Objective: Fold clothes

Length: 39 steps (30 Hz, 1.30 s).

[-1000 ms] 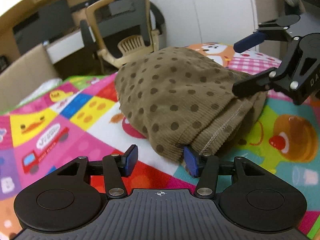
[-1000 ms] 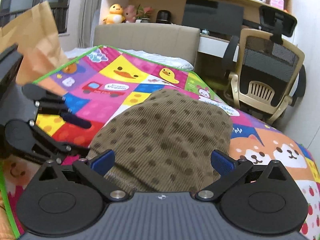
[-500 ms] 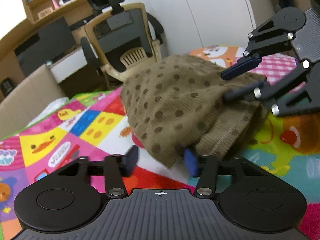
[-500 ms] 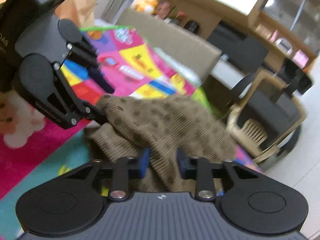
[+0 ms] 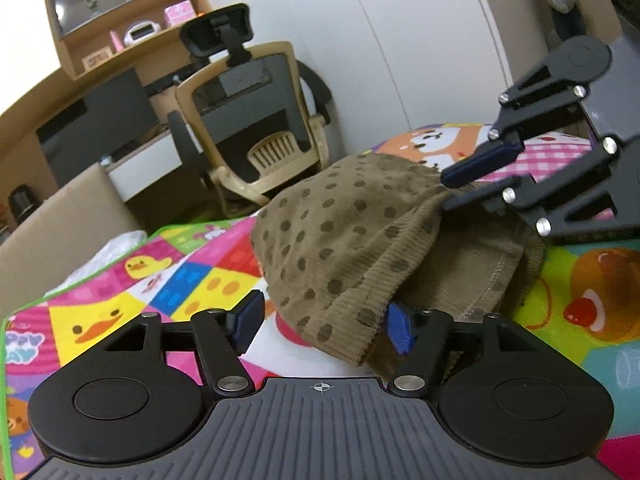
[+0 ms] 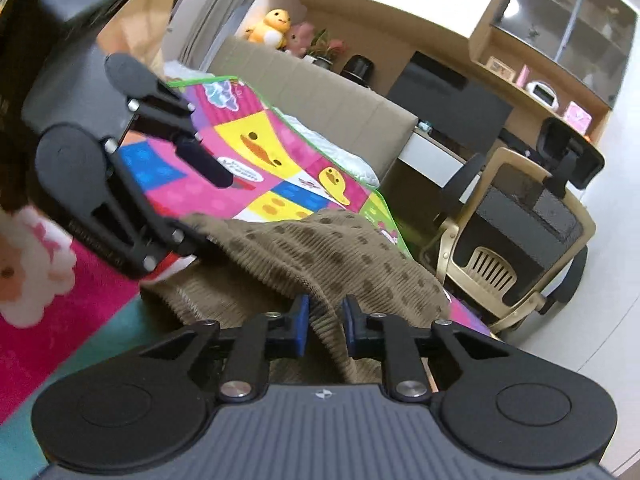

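Brown corduroy garment with darker polka dots, lying in a folded heap on a brightly patterned play mat printed with ducks, blocks and cartoon animals. In the left wrist view, the left gripper has its 2 blue-padded fingers spread apart; the right-hand pad sits under the raised near hem of the garment, while the left-hand pad stands clear of the cloth above the mat, so this gripper is released and clamps nothing. The right gripper enters from the right of that view, its fingers meeting the upper layer of the fabric. In the right wrist view, the right gripper has its 2 blue pads drawn close together with a ridge of the corduroy pinched between them, the cloth rising from the pads toward the heap; the gripper is clenched on the garment. The left gripper appears at the left of this view, its lower finger at the garment's edge. Background: a beige and black office chair beside the mat, and a wooden desk with shelving.
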### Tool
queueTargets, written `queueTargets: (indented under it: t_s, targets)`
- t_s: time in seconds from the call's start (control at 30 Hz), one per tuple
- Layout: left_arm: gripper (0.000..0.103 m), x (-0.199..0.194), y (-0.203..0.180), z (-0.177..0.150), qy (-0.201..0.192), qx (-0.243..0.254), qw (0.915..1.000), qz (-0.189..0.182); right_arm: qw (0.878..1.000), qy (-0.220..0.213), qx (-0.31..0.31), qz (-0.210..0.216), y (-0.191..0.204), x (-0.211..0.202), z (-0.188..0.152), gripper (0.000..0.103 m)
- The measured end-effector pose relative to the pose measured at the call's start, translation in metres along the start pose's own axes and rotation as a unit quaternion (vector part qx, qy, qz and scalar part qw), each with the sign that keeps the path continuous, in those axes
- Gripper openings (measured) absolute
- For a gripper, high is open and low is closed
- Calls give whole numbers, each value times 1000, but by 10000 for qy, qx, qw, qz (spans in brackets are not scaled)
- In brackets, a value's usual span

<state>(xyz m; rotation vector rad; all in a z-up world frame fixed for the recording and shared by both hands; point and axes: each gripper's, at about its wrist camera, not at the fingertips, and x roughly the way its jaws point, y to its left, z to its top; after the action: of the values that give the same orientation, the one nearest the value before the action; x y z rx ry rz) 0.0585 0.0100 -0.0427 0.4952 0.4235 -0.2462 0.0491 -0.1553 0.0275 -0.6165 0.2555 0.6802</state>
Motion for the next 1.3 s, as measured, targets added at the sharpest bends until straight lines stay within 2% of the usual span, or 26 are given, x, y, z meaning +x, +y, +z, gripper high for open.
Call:
queueTargets:
  t_s: [0.1, 0.17, 0.2, 0.23, 0.37, 0.4, 0.43, 0.53, 0.6, 0.63, 0.73, 0.87, 0.93, 1.0, 1.07, 1.1, 1.13, 1.2, 1.27, 1.3]
  targets:
    - [57, 6, -5, 0, 14, 68, 9999, -82, 9994, 272, 111, 184, 1, 11, -9, 21]
    - [40, 9, -8, 1, 28, 91, 9999, -120, 9993, 269, 115, 232, 5, 9, -12, 27]
    - [25, 9, -7, 1, 38, 40, 9999, -149, 9993, 212, 105, 278, 7, 5, -12, 39]
    - [18, 9, -5, 2, 49, -22, 9998, -184, 9994, 174, 104, 281, 7, 3, -12, 52]
    - [11, 3, 5, 6, -11, -466, 9985, -278, 9997, 84, 129, 173, 8, 1, -12, 54]
    - [11, 1, 8, 7, -29, -571, 9979, -319, 9998, 87, 163, 96, 7, 3, -12, 49]
    - [10, -1, 10, 8, -46, -636, 9974, -340, 9998, 52, 211, 15, 6, 4, -12, 35]
    - [6, -7, 8, 9, -60, -707, 9968, -366, 9992, -116, 356, -170, -2, 4, -9, 12]
    - [4, -11, 7, 9, -57, -764, 9962, -424, 9987, -197, 417, -210, -7, 1, -7, 4]
    - [4, -15, 6, 10, -57, -805, 9955, -505, 9988, -207, 417, -159, -8, -4, -7, 3]
    - [4, -27, 1, 9, 18, -882, 9927, -826, 9988, -239, 417, -7, -12, -20, -4, 3]
    - [6, -22, -13, -3, 347, -705, 9902, -1157, 9984, 220, 447, 253, -4, -13, -25, 3]
    - [15, -21, -13, -7, 485, -691, 9877, -1313, 9965, 441, 555, 439, -2, -8, -35, 3]
    - [21, -29, -5, -4, 481, -755, 9846, -1500, 9951, 414, 633, 630, -7, -15, -37, 4]
    - [39, -40, 8, 2, 403, -891, 9810, -1674, 9934, 324, 794, 767, -19, -27, -36, 12]
    - [53, -44, 14, 6, 352, -1028, 9793, -1706, 9915, 250, 999, 800, -30, -32, -34, 23]
    - [59, -44, 24, 11, 289, -1244, 9772, -1696, 9880, 152, 1284, 839, -43, -35, -31, 40]
    - [60, -37, 45, 23, 164, -1733, 9706, -1663, 9777, -56, 1893, 906, -69, -37, -26, 57]
    - [59, -22, 65, 34, 60, -2227, 9611, -1634, 9658, -175, 2403, 957, -93, -28, -20, 61]
    - [59, -11, 71, 40, 22, -2421, 9568, -1609, 9625, -154, 2540, 940, -102, -17, -17, 68]
